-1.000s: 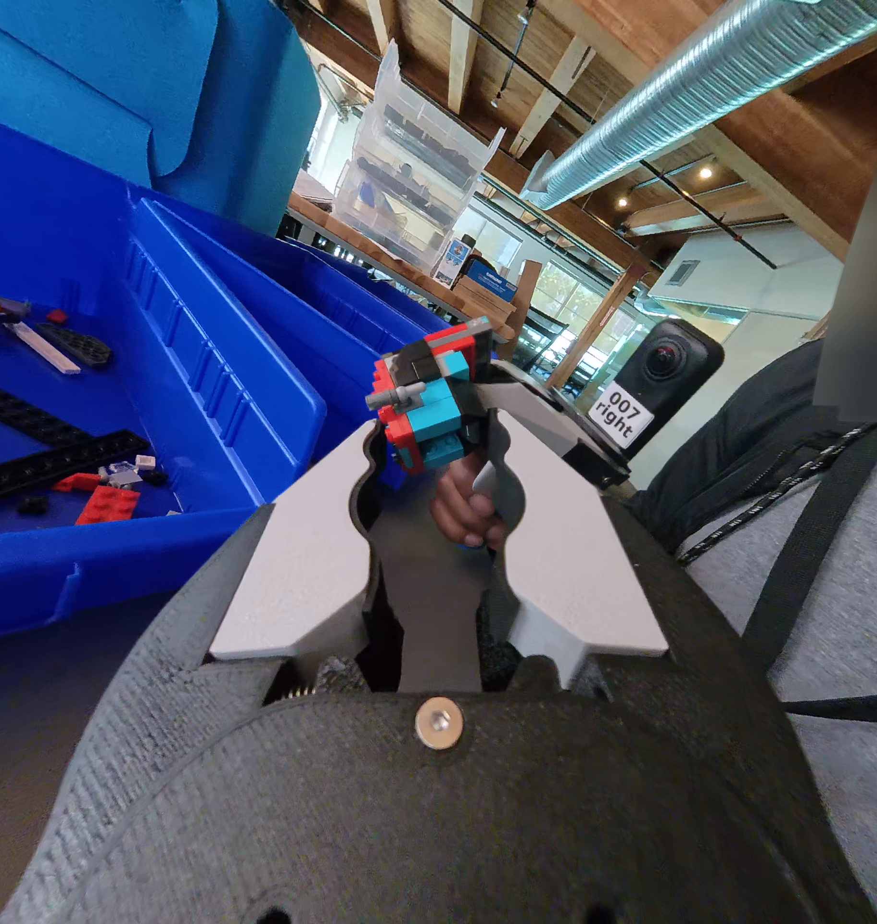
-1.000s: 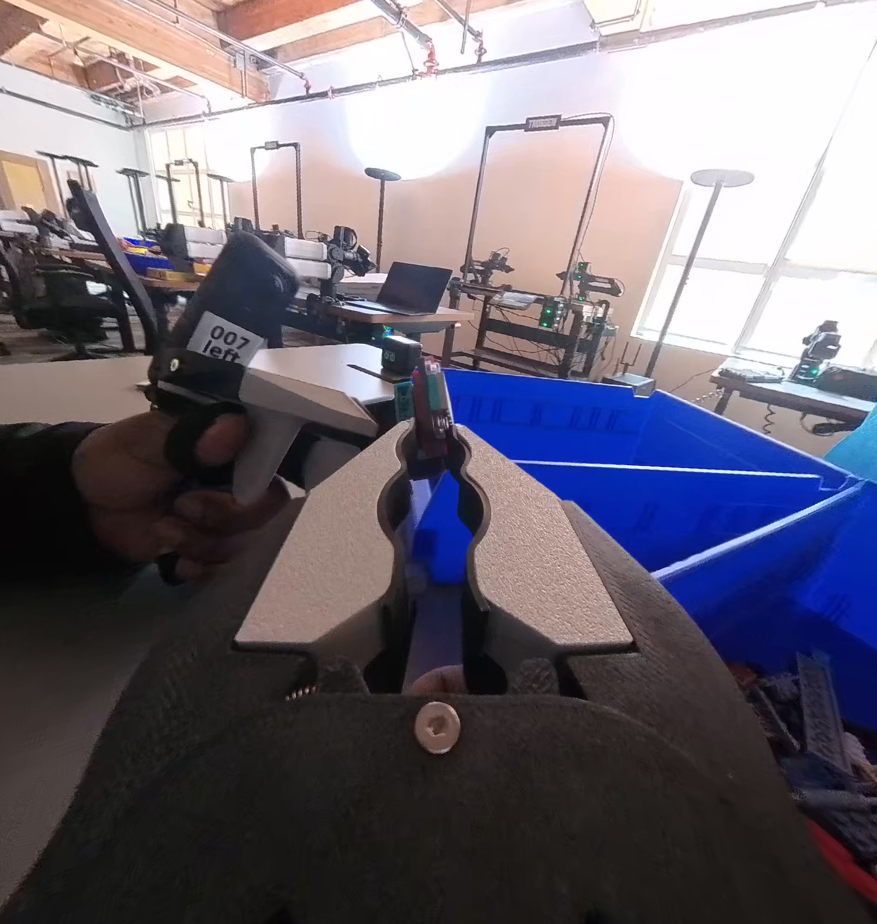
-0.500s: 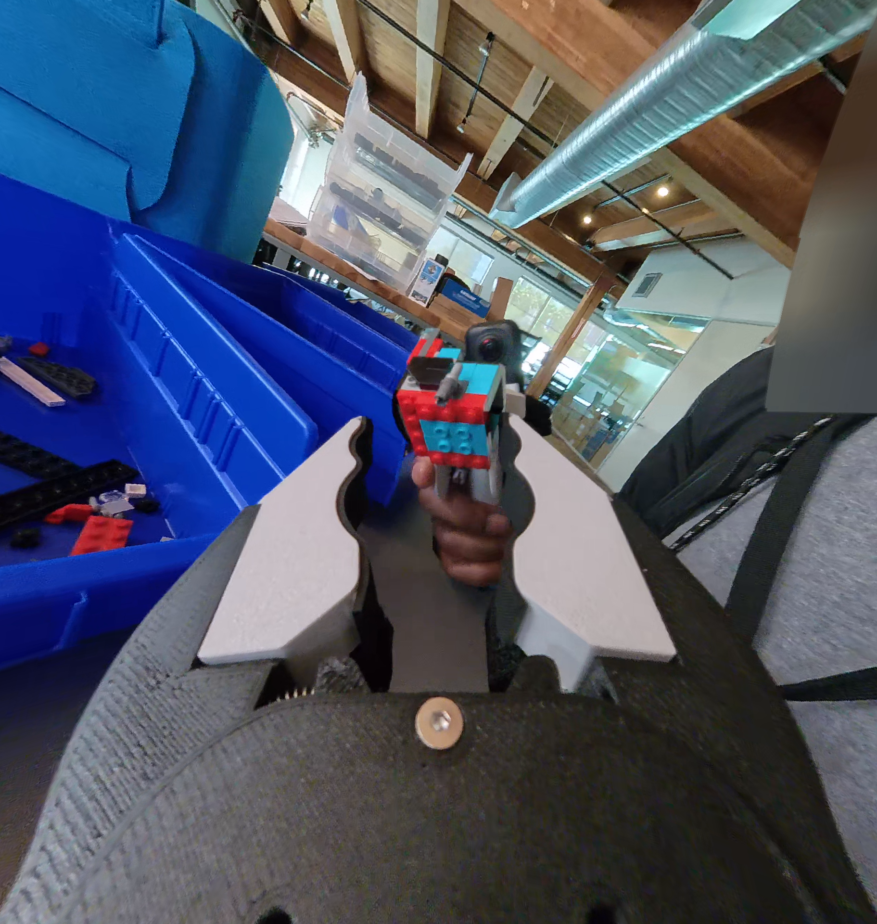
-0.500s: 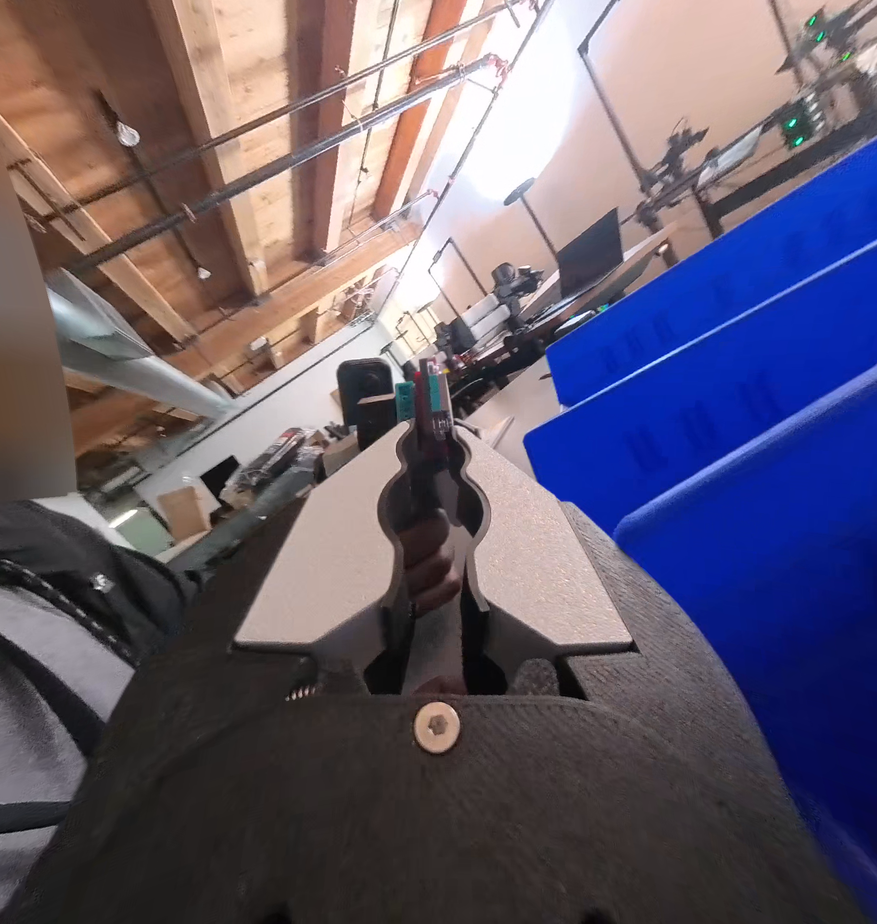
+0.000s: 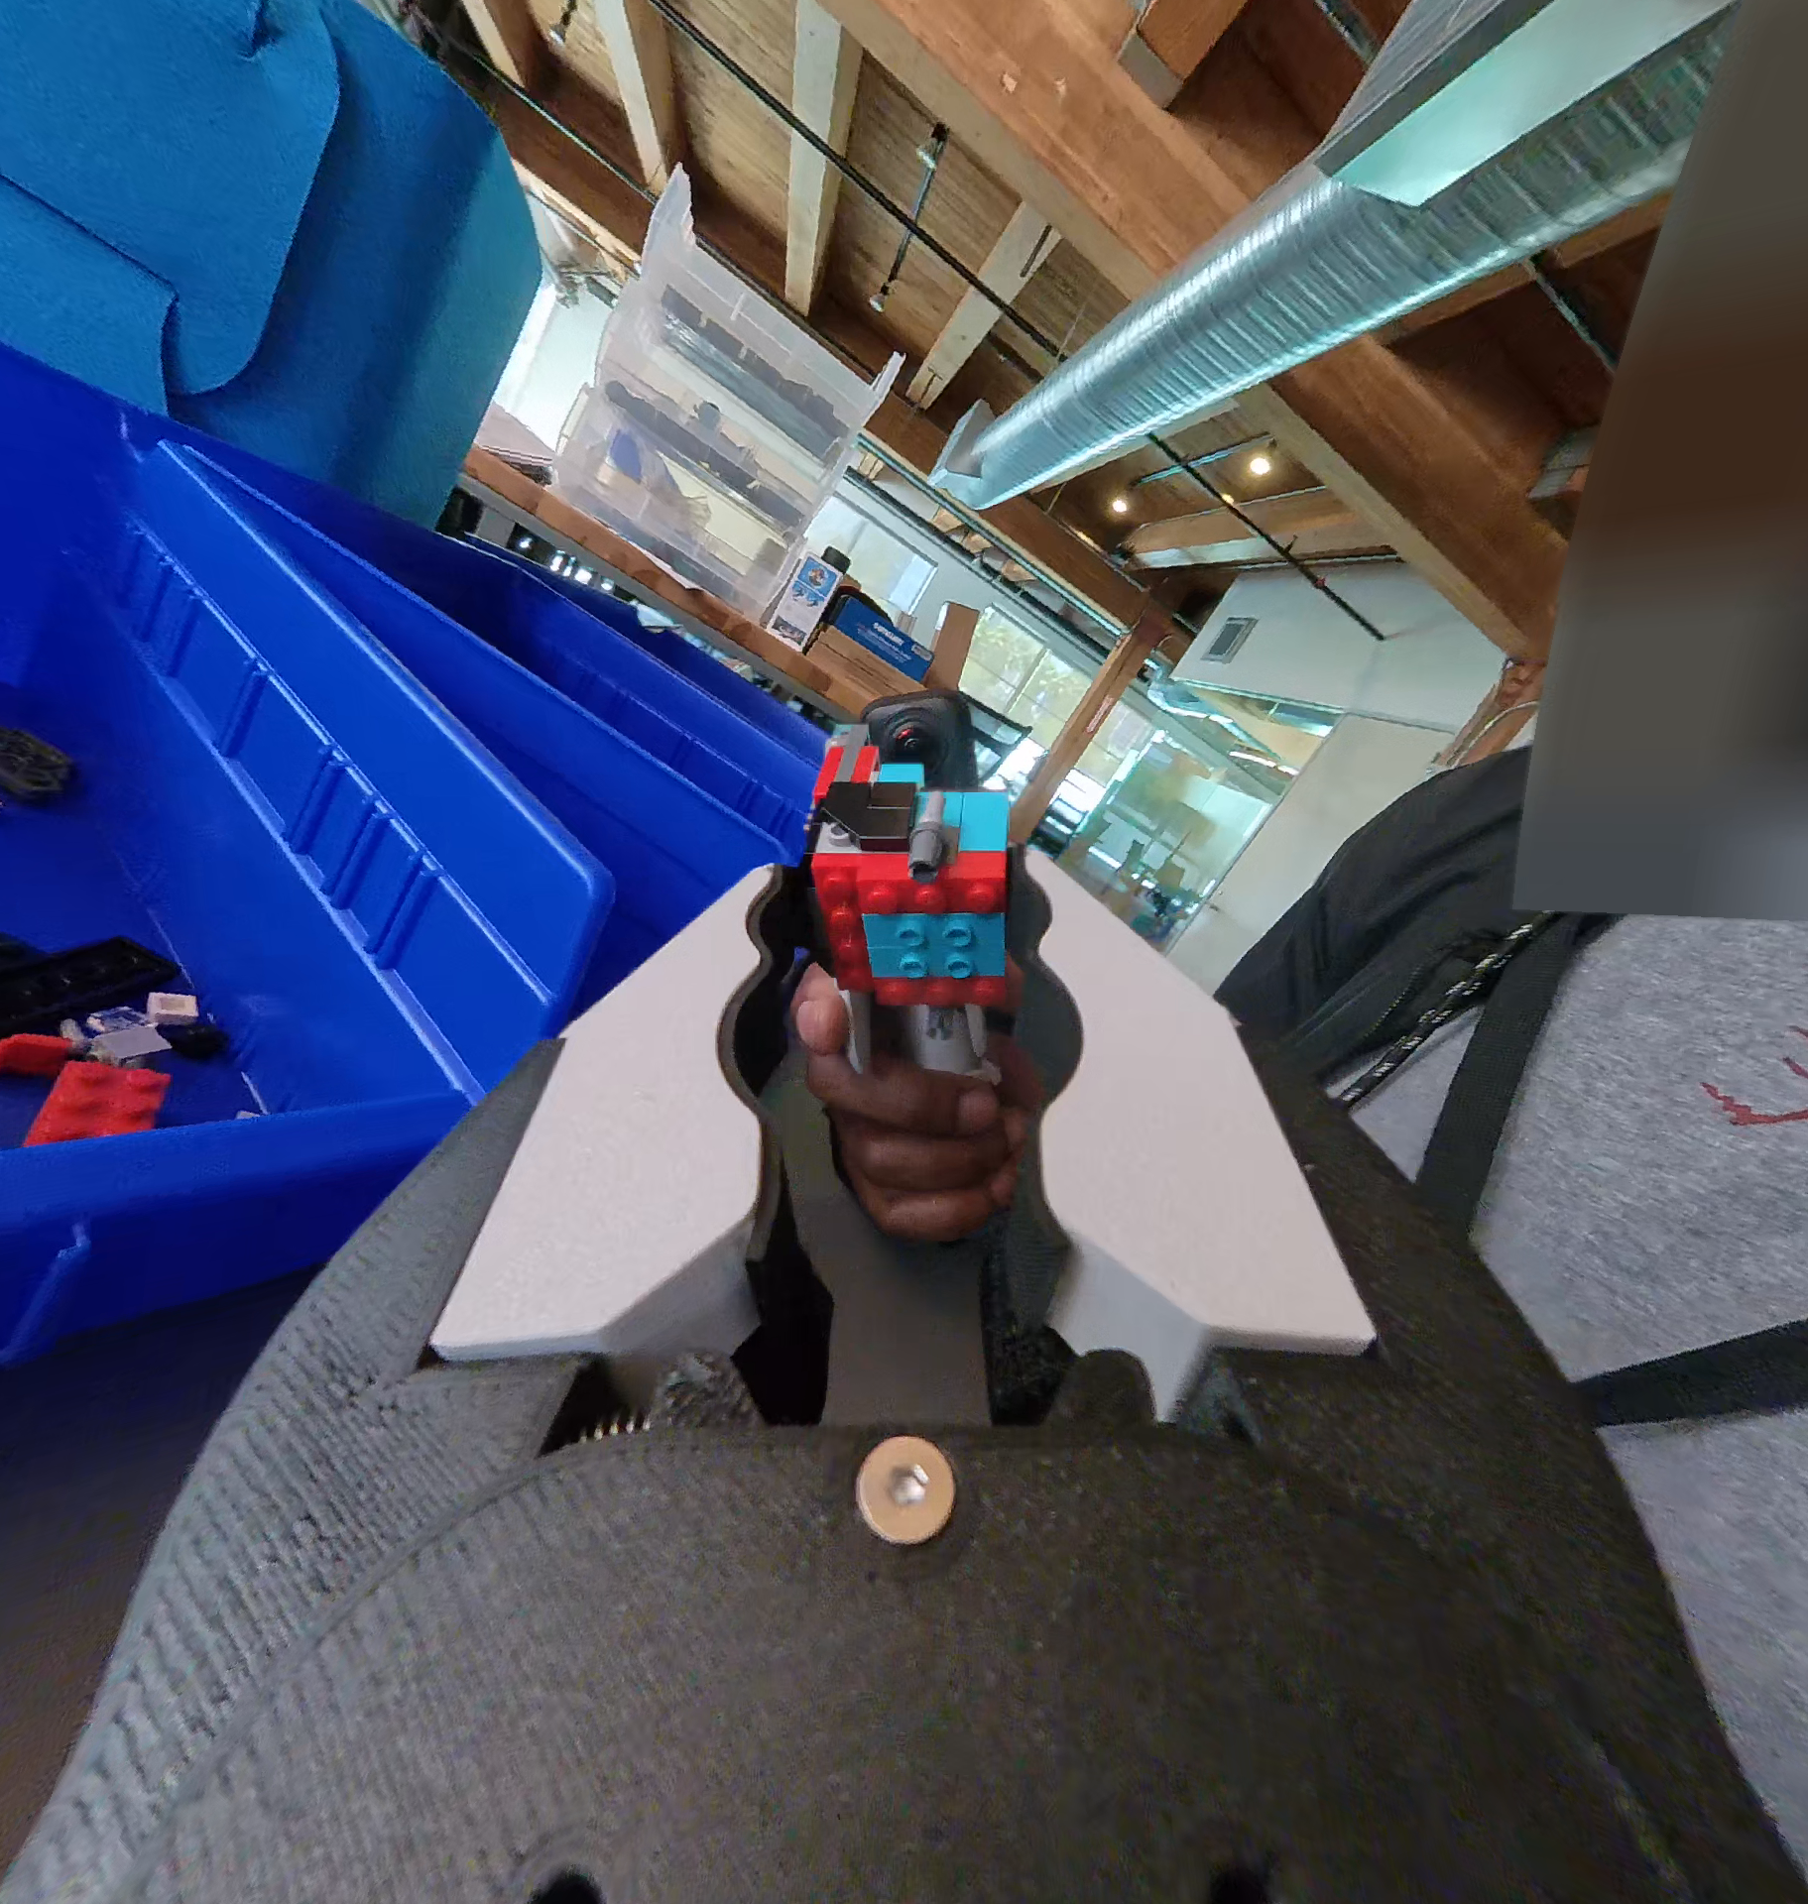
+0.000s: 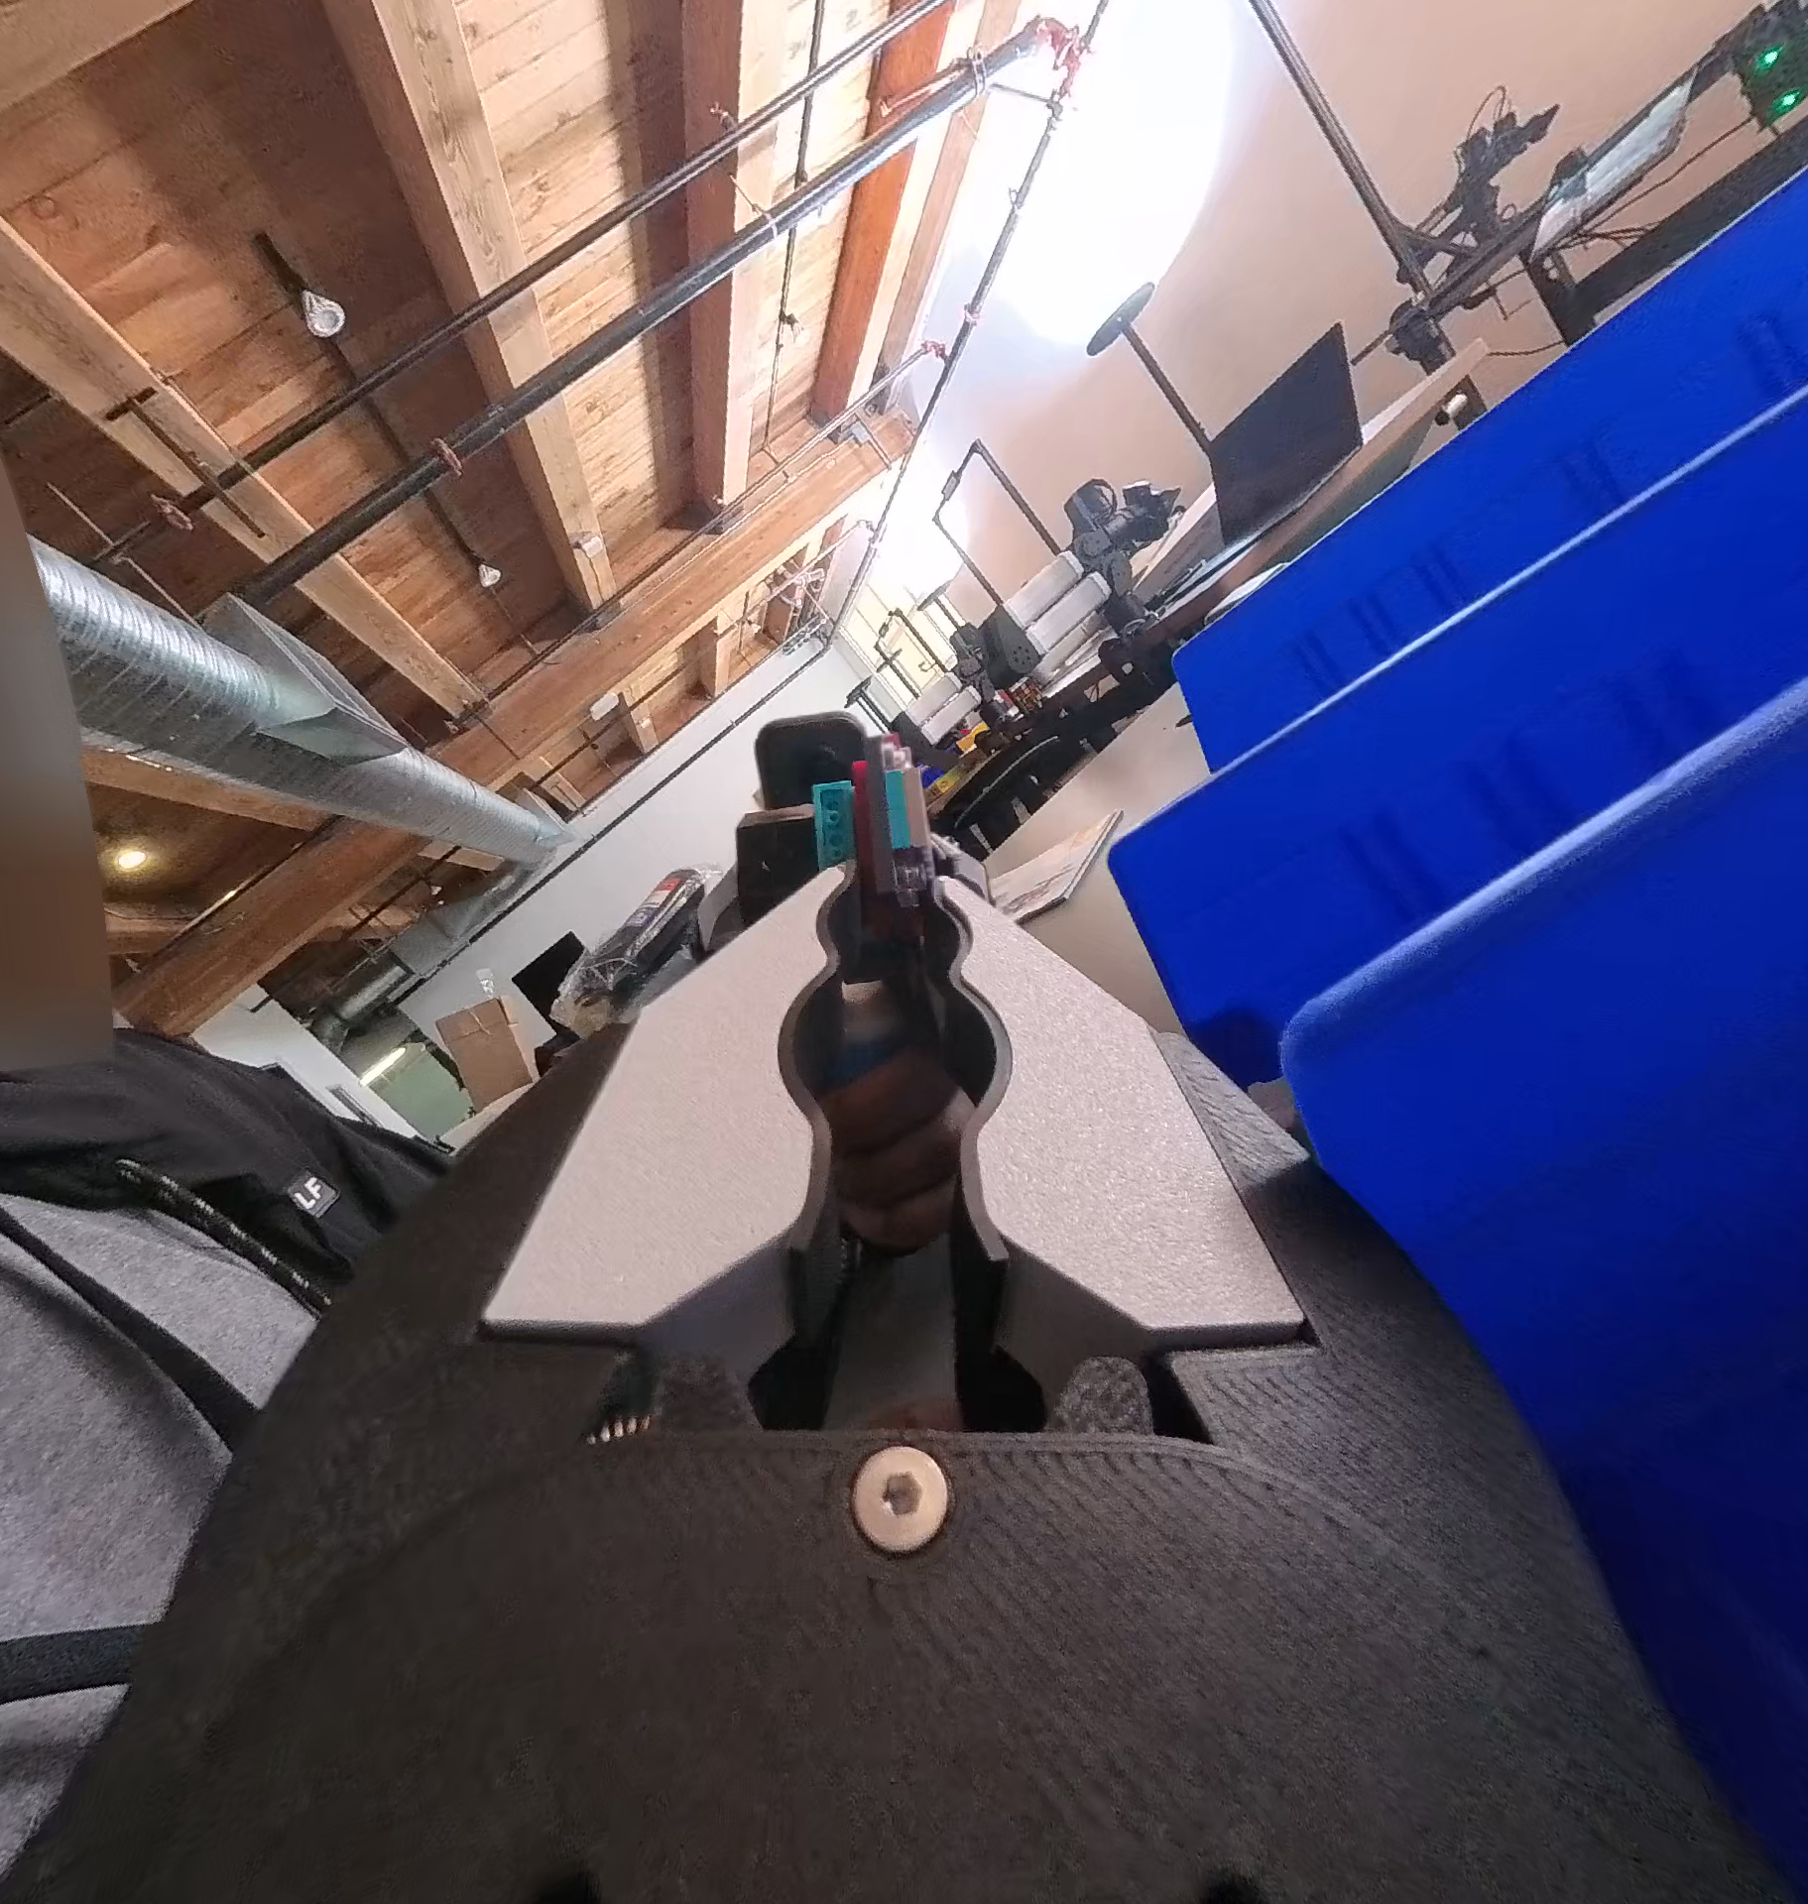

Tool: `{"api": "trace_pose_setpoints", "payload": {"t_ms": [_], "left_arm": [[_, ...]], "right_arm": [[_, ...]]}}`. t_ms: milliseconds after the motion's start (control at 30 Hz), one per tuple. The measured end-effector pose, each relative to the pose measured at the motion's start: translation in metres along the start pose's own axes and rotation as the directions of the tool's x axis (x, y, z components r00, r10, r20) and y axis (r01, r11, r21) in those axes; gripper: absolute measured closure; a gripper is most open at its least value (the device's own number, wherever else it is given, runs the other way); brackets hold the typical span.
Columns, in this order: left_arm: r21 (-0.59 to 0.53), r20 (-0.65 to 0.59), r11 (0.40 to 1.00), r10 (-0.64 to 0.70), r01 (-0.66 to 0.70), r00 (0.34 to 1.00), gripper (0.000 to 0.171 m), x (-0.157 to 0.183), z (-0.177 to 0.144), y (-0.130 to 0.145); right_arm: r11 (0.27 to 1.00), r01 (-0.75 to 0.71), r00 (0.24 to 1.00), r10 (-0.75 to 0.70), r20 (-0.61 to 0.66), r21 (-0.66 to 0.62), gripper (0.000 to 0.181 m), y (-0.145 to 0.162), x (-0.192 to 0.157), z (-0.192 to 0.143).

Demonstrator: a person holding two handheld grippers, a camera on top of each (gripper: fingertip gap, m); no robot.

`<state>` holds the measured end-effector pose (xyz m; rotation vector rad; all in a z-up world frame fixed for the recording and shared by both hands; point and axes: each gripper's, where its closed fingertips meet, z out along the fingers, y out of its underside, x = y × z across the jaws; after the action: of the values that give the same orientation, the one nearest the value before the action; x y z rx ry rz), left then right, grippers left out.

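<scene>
Pinching a brick block (image 6: 884,824), right gripper (image 6: 891,891) faces wide-spread left gripper (image 5: 905,896).

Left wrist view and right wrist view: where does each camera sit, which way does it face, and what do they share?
Left wrist view: on the left hand-held gripper, tilted up; open, facing the toy brick assembly, blue bins, person's hand.
Right wrist view: on the right hand-held gripper, tilted up; gripping that assembly edge-on, grey sleeve left.
Shared: the assembly, bins, wooden ceiling.
</scene>
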<state>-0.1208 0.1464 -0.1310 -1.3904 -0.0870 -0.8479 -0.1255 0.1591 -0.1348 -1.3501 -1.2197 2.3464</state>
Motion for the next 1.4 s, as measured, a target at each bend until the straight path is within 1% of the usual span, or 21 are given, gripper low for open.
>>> {"api": "trace_pose_setpoints", "payload": {"t_ms": [133,233,367,467,600,733,967,1133,1267,1400], "left_arm": [[-0.016,0.054,0.998,0.054,-0.053,0.997,0.130,-0.003,-0.001,-0.001],[-0.017,0.106,0.998,0.066,-0.064,0.992,0.130,-0.009,-0.003,-0.004],[-0.022,0.203,0.995,0.095,-0.092,0.975,0.130,-0.021,-0.009,-0.008],[-0.034,0.253,0.992,0.124,-0.119,0.959,0.130,-0.025,-0.011,-0.010],[-0.074,0.295,0.979,0.201,-0.187,0.934,0.129,-0.027,-0.010,-0.007],[-0.102,0.287,0.971,0.238,-0.217,0.928,0.129,-0.023,-0.006,-0.003],[-0.105,0.237,0.953,0.302,-0.285,0.923,0.130,-0.015,-0.006,-0.006],[-0.096,0.154,0.941,0.335,-0.323,0.930,0.130,-0.002,-0.005,-0.006],[-0.108,0.093,0.924,0.377,-0.368,0.921,0.130,0.007,-0.002,-0.001],[-0.114,0.030,0.909,0.407,-0.401,0.913,0.130,0.017,0.000,0.005]], "right_arm": [[0.999,0.044,0.998,-0.045,-0.039,-0.010,0.168,0.000,0.003,0.000],[0.995,0.096,0.992,-0.098,-0.084,-0.024,0.164,0.001,0.007,0.000],[0.982,0.186,0.971,-0.189,-0.144,-0.036,0.161,0.000,0.010,-0.001],[0.964,0.263,0.948,-0.266,-0.178,-0.040,0.161,-0.003,0.009,-0.001],[0.914,0.400,0.891,-0.407,-0.200,-0.073,0.160,-0.001,0.003,0.002],[0.887,0.457,0.862,-0.461,-0.211,-0.072,0.160,-0.002,-0.001,0.001],[0.897,0.440,0.873,-0.440,-0.212,-0.048,0.158,-0.013,0.002,-0.005],[0.909,0.415,0.896,-0.416,-0.159,-0.039,0.156,-0.015,-0.002,-0.006],[0.917,0.397,0.913,-0.398,-0.091,-0.030,0.154,-0.016,-0.010,-0.008],[0.911,0.410,0.912,-0.411,-0.014,-0.037,0.153,-0.014,-0.021,-0.009]]}}
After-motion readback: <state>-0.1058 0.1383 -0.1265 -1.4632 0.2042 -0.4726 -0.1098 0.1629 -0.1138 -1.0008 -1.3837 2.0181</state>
